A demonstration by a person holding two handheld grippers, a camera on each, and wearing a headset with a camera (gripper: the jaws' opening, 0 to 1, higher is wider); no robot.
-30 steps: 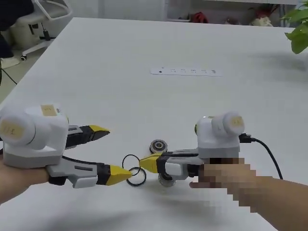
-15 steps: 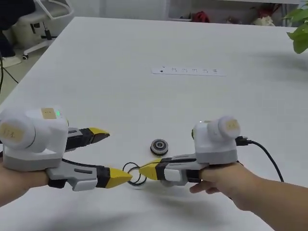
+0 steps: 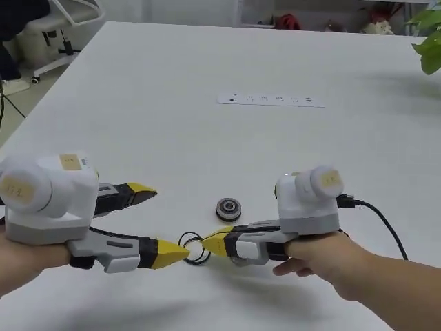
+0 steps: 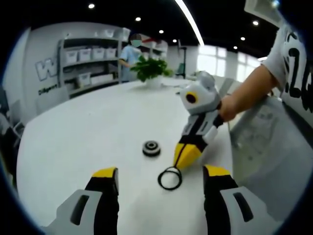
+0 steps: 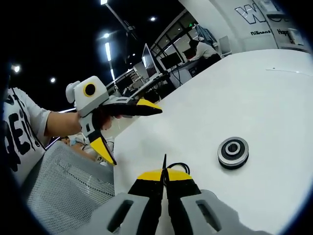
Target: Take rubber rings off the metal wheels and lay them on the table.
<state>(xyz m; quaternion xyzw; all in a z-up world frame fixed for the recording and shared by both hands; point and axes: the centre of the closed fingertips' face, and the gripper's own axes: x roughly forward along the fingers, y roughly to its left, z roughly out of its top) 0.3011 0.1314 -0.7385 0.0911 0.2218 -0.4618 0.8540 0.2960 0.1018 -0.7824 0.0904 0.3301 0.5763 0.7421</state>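
Black rubber rings [image 3: 182, 239] lie overlapped on the white table [image 3: 207, 138] in front of me. My right gripper [image 3: 210, 243] is shut, its yellow tips pinching the edge of a rubber ring [image 5: 180, 166], of which a thin black strip rises between the jaws. My left gripper [image 3: 157, 222] stands open just left of the rings, and the ring [image 4: 159, 179] lies a little ahead of its tips [image 4: 161, 172]. A metal wheel [image 3: 228, 207] rests flat just beyond the rings, also seen as the wheel [image 5: 233, 152] to the right of my right gripper [image 5: 165, 175].
A white strip with small marks [image 3: 270, 101] lies across the table's middle. A green plant [image 3: 427, 41] stands at the far right edge and an office chair [image 3: 58, 27] beyond the far left corner. A black cable [image 3: 386, 221] trails from the right gripper.
The right gripper has slid left until its tips reach the rings. The two rings, apart a second ago, now overlap. The left gripper has held still and open.
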